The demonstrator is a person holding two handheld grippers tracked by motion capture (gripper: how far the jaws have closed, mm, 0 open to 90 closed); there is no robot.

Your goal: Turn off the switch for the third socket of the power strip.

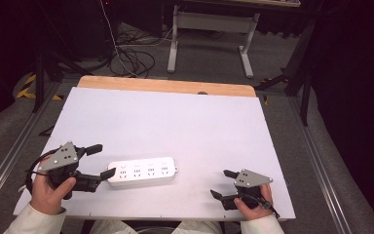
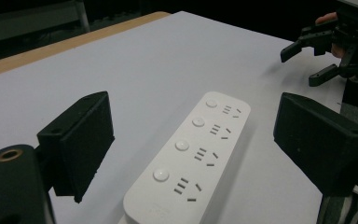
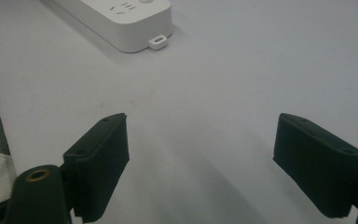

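A white power strip [image 1: 142,172] with several sockets and round buttons lies on the white table near its front edge; it also appears close up [image 2: 191,158] and by its end tab [image 3: 121,21]. My left gripper [image 1: 100,161] is open at the strip's left end, its jaws spread to either side of that end [image 2: 193,149], one jaw tip close to the casing. My right gripper [image 1: 223,184] is open over bare table at the front right, well apart from the strip [image 3: 200,161], nothing between its jaws.
The white table top [image 1: 175,126] has a wooden strip along its far edge [image 1: 165,86]. Beyond it stand a desk frame [image 1: 209,34] and loose cables [image 1: 131,58] on the floor. Metal rails run along both sides of the table.
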